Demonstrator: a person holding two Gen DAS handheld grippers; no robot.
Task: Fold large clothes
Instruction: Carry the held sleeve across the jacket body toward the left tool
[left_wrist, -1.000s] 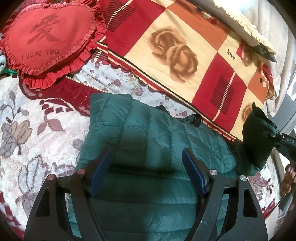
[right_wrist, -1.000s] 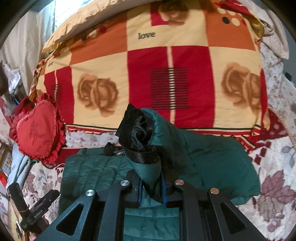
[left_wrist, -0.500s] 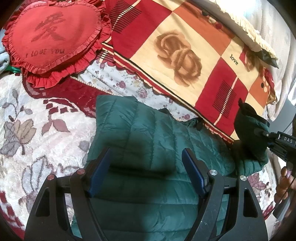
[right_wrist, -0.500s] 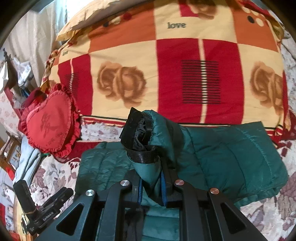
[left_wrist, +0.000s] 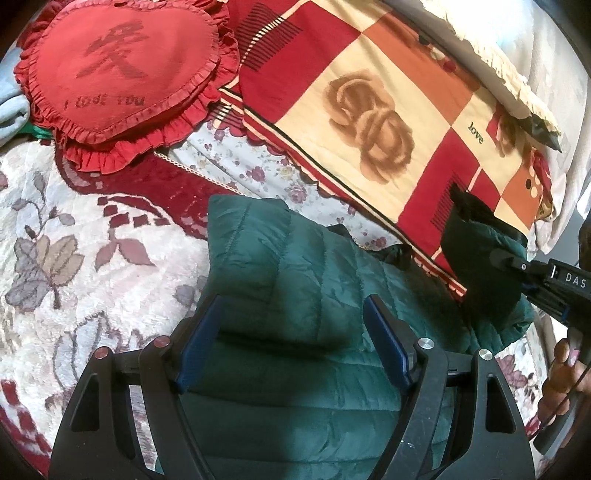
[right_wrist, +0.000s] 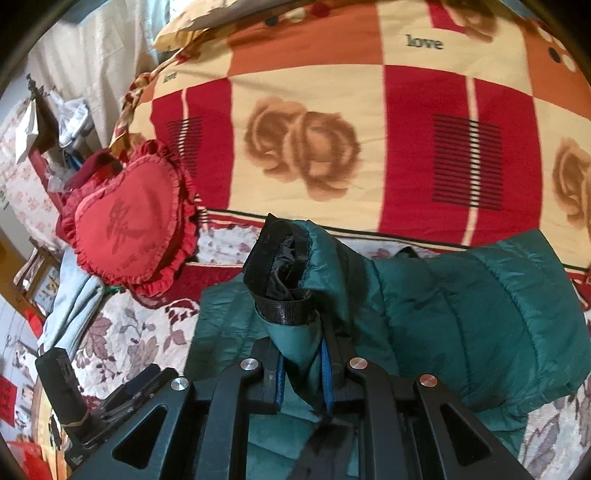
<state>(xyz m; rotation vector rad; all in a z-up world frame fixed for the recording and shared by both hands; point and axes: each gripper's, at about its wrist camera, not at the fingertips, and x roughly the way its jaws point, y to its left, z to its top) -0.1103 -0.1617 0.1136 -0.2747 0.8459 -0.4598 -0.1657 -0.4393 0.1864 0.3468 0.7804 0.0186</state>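
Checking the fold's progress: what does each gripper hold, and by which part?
The right gripper pinches the green jacket just below its sleeve cuff; the left gripper holds nothing.

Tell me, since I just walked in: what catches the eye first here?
The green jacket spread on the bed, its sleeve pinched in the right gripper and lifted. Behind lie a rose-patterned blanket and, to its left, a red heart pillow.

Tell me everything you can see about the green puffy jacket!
The green puffer jacket is dark teal, shiny and quilted in stitched rows. It lies spread on the flowery bedspread, below the rose blanket. One sleeve is lifted; its black elastic cuff stands up, pinched by the right gripper. The open left gripper hovers over its body.
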